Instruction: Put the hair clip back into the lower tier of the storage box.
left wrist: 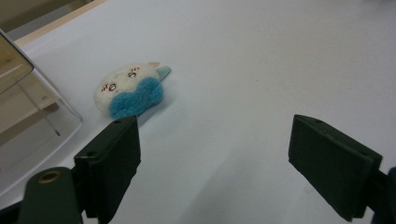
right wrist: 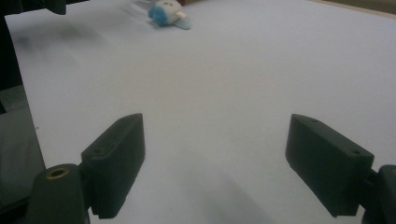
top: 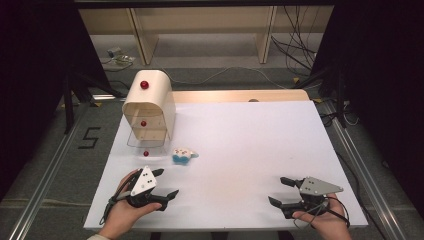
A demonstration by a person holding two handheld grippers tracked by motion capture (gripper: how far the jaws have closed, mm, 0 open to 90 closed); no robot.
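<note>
1. The plush (top: 184,155) is a little white-and-blue critter face. It's lying flat on the white table (top: 250,150), just in front of the drawer unit (top: 149,107) and a bit to its right. Nothing is touching it.

2. The left gripper (top: 166,184) sits low near the table's front edge, jaws spread wide with nothing between them. In the left gripper view the plush (left wrist: 131,91) is just past the left jaw and off-centre. My guess is the hand is lining up for a grab, but it would need to swing a touch left to get the toy between the jaws.

3. The right gripper (top: 281,191) is at the front right corner, well apart from everything. It's also wide open and empty. From the right gripper view the plush (right wrist: 166,13) is far off at the top edge, so this one looks parked out of the way.

4. The drawer unit has three red knobs. The bottom drawer (top: 145,146) is clear plastic and looks pulled out toward the person. In the left gripper view its clear wall (left wrist: 32,107) is right beside the plush.

5. That open drawer next to the toy makes me think the plush is meant to go in it. The left side is closest, so it makes sense that the left hand does the pick.

6. The toy is flat and soft, so the jaws probably have to come down low to catch it.
</note>
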